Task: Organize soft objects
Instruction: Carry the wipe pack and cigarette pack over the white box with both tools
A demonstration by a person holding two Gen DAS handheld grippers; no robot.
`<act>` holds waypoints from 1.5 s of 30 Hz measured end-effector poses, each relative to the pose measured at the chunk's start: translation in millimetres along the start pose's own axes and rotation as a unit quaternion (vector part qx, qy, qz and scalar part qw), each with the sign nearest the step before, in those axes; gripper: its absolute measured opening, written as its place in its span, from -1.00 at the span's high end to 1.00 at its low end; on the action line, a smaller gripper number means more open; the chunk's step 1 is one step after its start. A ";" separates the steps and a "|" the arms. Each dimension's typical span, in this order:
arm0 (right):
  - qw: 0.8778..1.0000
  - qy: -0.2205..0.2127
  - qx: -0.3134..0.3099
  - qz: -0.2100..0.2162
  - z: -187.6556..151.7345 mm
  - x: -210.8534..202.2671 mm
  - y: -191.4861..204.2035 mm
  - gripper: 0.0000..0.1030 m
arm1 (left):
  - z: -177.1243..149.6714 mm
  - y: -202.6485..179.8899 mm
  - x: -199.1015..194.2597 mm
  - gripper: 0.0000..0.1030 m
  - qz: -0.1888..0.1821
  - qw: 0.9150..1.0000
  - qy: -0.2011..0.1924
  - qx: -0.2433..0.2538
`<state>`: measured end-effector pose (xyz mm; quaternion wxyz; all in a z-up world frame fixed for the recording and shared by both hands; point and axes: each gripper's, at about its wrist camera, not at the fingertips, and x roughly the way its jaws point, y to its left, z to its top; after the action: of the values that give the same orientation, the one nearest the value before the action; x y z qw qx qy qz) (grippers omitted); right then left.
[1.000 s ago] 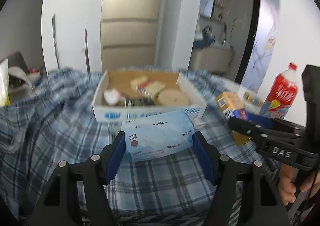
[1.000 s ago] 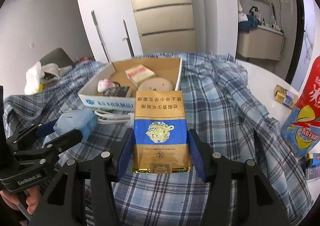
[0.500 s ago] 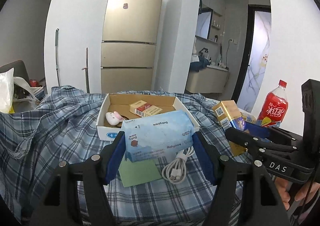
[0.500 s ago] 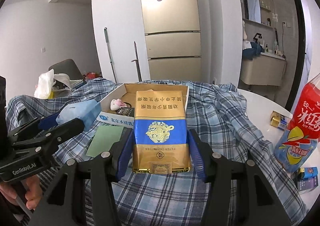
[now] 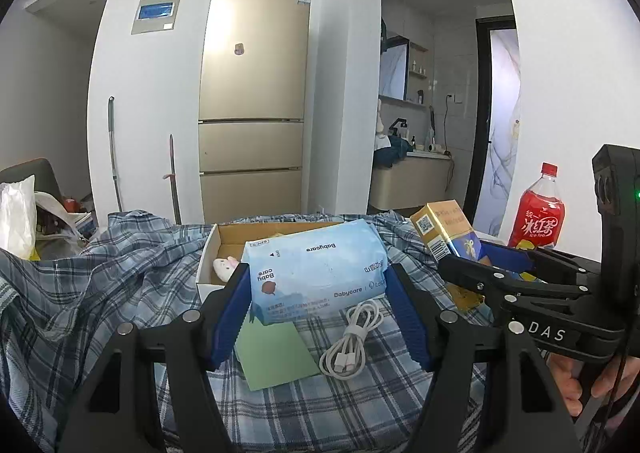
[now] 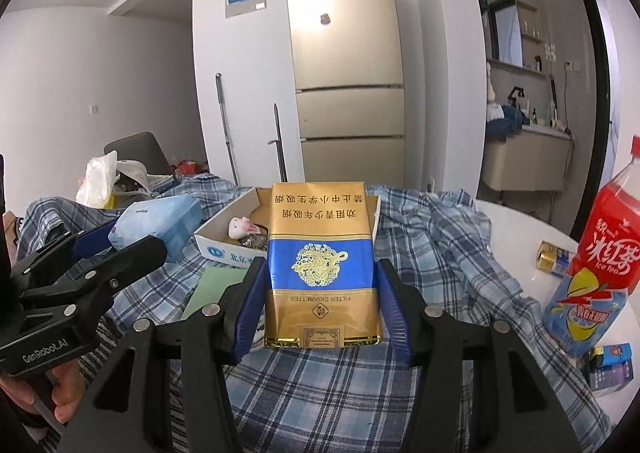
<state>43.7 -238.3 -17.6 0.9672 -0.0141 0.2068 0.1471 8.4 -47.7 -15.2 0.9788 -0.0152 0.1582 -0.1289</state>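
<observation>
My left gripper (image 5: 318, 293) is shut on a pale blue Babycare wipes pack (image 5: 316, 267), held off the plaid cloth; the same pack (image 6: 160, 227) shows at the left of the right wrist view. A gold and blue cigarette carton (image 6: 322, 265) sits upright between the blue pads of my right gripper (image 6: 322, 307), which is shut on it; that carton (image 5: 444, 231) appears at the right of the left wrist view. Beyond both stands an open cardboard box (image 5: 214, 253) (image 6: 224, 229) with a small pink-white plush toy (image 6: 242, 227) inside.
A coiled white cable (image 5: 352, 341) and a green paper sheet (image 5: 272, 349) lie on the plaid cloth (image 5: 100, 293) under the wipes. A red iced tea bottle (image 6: 596, 265), a gold can (image 6: 554, 257) and a small carton (image 6: 610, 367) stand on the white table at the right.
Both grippers have risen and tilted upward with their loads. The box now looks lower and farther, more of the fridge and room shows, and the cable and green sheet have come into view.
</observation>
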 end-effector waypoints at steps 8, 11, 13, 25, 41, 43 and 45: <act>0.999 -0.027 0.000 -0.018 1.3 -12.6 0.5 -0.03 | 6.3 -6.8 -16.8 -0.35 0.013 0.999 -0.032 0.024; 0.998 -0.040 0.002 -0.047 7.5 -18.1 0.3 -0.04 | 12.5 -3.0 -18.5 -0.36 0.010 0.999 -0.036 0.013; 0.998 -0.050 0.008 -0.047 13.2 -23.1 -1.8 -0.06 | 18.9 6.1 -17.3 -0.36 -0.001 0.999 -0.035 -0.018; 0.990 -0.139 -0.013 -0.038 73.7 -9.8 -1.0 -0.06 | 66.0 24.7 -4.7 -0.36 0.029 0.995 -0.097 0.006; 0.981 -0.179 -0.044 -0.053 104.0 102.5 10.0 -0.06 | 85.4 76.2 87.8 -0.36 0.050 0.986 -0.161 -0.013; 0.985 -0.165 -0.026 -0.049 106.0 118.9 4.6 -0.06 | 80.5 90.2 99.4 -0.36 0.048 0.984 -0.164 -0.043; 0.986 -0.159 -0.011 -0.040 104.2 128.1 0.0 -0.06 | 76.9 97.2 110.0 -0.36 0.058 0.985 -0.157 -0.043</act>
<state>196.6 -193.4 25.8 0.9926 -0.0090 0.0482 0.1110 157.5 17.1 17.2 0.9958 -0.0681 0.0084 -0.0606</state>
